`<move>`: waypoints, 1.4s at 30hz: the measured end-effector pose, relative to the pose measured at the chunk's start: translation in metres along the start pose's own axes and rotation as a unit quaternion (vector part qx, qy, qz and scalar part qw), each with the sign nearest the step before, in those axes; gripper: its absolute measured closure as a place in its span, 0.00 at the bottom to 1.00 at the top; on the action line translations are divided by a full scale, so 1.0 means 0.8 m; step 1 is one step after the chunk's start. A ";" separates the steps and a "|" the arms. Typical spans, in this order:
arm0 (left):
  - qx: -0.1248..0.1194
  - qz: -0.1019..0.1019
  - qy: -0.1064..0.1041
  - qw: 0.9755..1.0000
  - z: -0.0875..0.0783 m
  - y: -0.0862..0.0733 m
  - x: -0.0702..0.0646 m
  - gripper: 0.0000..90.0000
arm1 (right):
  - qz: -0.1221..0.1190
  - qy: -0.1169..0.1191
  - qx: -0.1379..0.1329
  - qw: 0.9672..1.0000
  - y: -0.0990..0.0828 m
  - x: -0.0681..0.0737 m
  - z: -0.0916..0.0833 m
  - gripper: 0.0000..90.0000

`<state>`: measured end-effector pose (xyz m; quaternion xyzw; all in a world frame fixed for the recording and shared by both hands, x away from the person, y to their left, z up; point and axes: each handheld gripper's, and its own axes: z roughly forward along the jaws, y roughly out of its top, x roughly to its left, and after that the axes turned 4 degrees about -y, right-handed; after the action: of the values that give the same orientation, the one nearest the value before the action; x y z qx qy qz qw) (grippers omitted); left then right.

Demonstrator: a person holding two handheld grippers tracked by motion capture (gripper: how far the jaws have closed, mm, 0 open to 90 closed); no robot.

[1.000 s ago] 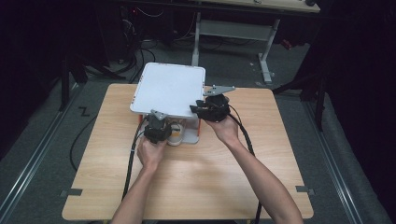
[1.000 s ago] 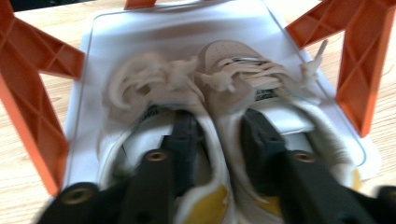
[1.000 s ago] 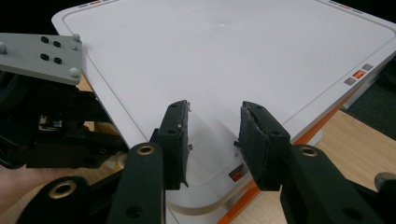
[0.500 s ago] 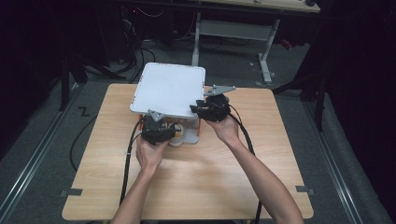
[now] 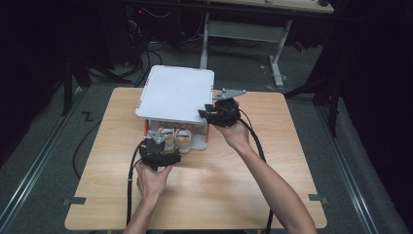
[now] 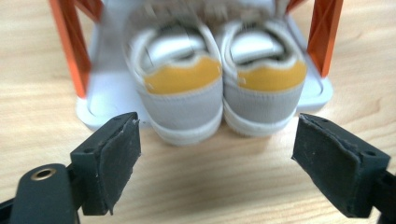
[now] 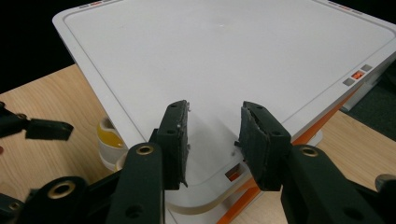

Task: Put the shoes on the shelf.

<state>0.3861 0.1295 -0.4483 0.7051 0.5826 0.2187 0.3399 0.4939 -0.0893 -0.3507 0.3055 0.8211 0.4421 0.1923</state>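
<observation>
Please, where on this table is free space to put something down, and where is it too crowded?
Free: the wide strip of table between the forearms and the near edge, and the left side beside the white rack. Crowded: the rack's front, where the shoes sit on the lower shelf, the left tool faces them, open, and the right tool is at the rack's corner.

- A wooden table (image 5: 272,195) stands on grey floor (image 5: 44,146).
- Behind it, a desk frame (image 5: 243,31) with white legs.
- Black cables (image 5: 146,53) lie in the dark background.
</observation>
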 end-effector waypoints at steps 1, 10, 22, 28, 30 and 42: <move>0.012 -0.003 0.001 1.000 0.008 0.000 -0.002 0.16 | 0.000 0.000 0.000 1.000 0.000 0.000 0.000 0.69; 0.010 -0.017 0.024 1.000 0.032 0.008 -0.007 0.18 | 0.001 -0.001 0.001 1.000 0.000 0.001 0.000 0.69; -0.017 -0.036 0.035 0.999 0.063 0.024 -0.003 0.21 | 0.001 -0.001 0.005 1.000 0.001 0.000 0.000 0.69; -0.037 -0.047 0.036 0.998 0.075 0.027 -0.001 0.21 | 0.002 -0.001 0.003 1.000 0.001 0.000 0.000 0.69; -0.034 -0.046 0.034 0.998 0.077 0.032 0.001 0.21 | 0.001 -0.001 0.002 1.000 0.001 0.000 0.000 0.69; -0.019 -0.031 0.019 0.999 0.068 0.023 0.006 0.24 | 0.018 0.002 0.012 1.000 0.004 0.005 -0.001 0.65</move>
<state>0.4379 0.1202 -0.4722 0.6758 0.6061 0.2327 0.3489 0.4916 -0.0861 -0.3474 0.3213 0.8212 0.4365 0.1787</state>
